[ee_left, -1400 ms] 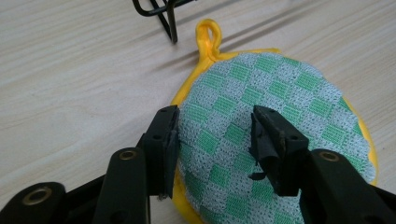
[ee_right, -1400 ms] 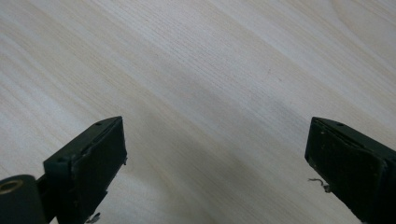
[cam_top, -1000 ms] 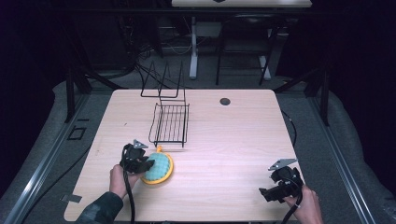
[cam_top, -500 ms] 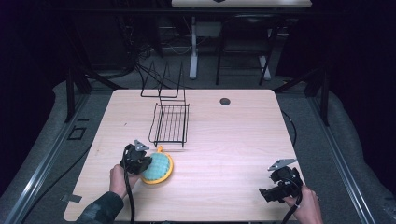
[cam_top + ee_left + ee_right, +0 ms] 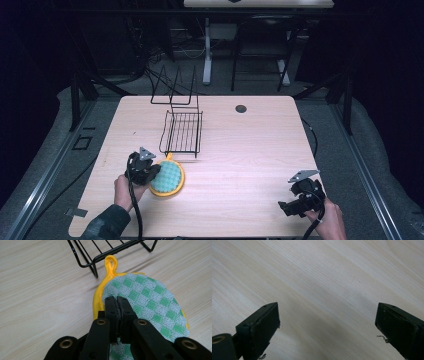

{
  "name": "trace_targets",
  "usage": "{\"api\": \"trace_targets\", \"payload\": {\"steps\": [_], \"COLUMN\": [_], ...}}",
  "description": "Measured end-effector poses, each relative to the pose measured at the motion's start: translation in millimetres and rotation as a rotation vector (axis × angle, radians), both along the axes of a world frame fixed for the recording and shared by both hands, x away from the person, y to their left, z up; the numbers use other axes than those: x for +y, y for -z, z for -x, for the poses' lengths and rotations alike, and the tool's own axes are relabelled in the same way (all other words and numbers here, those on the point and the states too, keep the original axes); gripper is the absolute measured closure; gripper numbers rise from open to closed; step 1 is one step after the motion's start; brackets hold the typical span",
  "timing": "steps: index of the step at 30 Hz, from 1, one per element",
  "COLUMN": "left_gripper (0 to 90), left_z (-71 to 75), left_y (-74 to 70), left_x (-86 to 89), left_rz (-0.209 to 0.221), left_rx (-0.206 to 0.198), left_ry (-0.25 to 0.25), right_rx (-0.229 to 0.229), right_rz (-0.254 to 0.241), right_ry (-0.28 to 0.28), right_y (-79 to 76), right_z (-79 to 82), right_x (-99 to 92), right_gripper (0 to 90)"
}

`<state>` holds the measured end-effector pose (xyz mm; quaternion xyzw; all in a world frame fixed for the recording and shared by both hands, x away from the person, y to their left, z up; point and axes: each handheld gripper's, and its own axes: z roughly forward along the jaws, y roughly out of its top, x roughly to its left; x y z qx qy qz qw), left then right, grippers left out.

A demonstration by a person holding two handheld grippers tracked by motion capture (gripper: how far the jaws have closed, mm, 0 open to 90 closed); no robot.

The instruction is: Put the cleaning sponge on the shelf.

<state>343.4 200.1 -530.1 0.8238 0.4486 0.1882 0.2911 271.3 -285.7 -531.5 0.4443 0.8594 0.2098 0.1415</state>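
A round pot holder [image 5: 168, 180] [image 5: 152, 297], green-checked with a yellow rim and hanging loop, lies on the wooden table [image 5: 250, 150] at the front left. My left gripper [image 5: 153, 173] [image 5: 117, 300] sits at its left side. Its jaws are pressed together, pinching the cloth near the edge. My right gripper [image 5: 286, 208] [image 5: 327, 317] rests at the front right corner of the table. Its jaws stand wide apart over bare wood with nothing between them.
A black wire rack [image 5: 182, 132] [image 5: 105, 252] lies just behind the pot holder, its near edge almost touching the yellow loop. A second wire frame [image 5: 172, 90] stands at the back edge. A dark round grommet [image 5: 241, 108] sits at the back centre.
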Motion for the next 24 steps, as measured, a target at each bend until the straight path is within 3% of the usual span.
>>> {"api": "trace_targets", "payload": {"steps": [7,24], "left_gripper": [88.1,88.0], "left_z": [4.4,11.6], "left_y": [-7.1,-18.4], "left_x": [3.1,9.0], "left_rz": [0.016,0.051], "left_rx": [-0.024,-0.026], "left_ry": [-0.004,0.016], "right_rx": [0.0,0.007], "right_rz": [0.007,0.004], "right_ry": [0.0,0.002], "right_y": [0.3,0.4], "right_z": [0.0,0.0], "right_x": [0.2,-0.1], "right_gripper": [5.1,5.1]}}
